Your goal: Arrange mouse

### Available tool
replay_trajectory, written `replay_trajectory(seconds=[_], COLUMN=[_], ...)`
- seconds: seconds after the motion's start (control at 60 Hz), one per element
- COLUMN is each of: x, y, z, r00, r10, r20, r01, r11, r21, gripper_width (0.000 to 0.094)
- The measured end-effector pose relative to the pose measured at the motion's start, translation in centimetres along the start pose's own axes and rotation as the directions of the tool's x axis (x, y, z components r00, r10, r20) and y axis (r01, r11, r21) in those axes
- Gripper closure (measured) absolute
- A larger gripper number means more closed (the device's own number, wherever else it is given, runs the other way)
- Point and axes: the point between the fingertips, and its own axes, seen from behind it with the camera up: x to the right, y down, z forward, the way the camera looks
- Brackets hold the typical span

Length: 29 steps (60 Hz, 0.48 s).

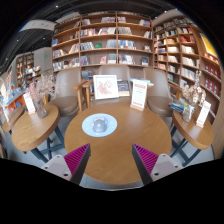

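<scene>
A grey mouse (99,124) lies on a round light blue mouse mat (99,125) on the round wooden table (112,150), ahead of my fingers and a little to the left. My gripper (112,160) is open and empty, held above the near part of the table. Its left finger (72,160) and right finger (150,160) stand wide apart, with only bare tabletop between them.
A framed sign (105,87) and a white standing card (139,94) stand at the table's far side. Wooden chairs and side tables (30,128) flank it left and right (195,125). Tall bookshelves (105,40) fill the back wall.
</scene>
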Motion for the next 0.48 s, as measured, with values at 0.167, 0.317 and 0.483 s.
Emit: replay_trajectory(seconds=[0.167, 0.317, 0.483], x=[1.8, 2.7, 3.1], y=[1.5, 2.1, 2.3], z=[-4.7, -6.9, -7.9], r00=[1.0, 0.999, 0.999], r10=[-0.005, -0.014, -0.02], r20=[-0.023, -0.036, -0.035], r01=[0.005, 0.015, 0.023], r11=[1.0, 0.999, 0.998], r21=[0.024, 0.042, 0.063], gripper_width=[0.0085, 0.0082, 0.0083])
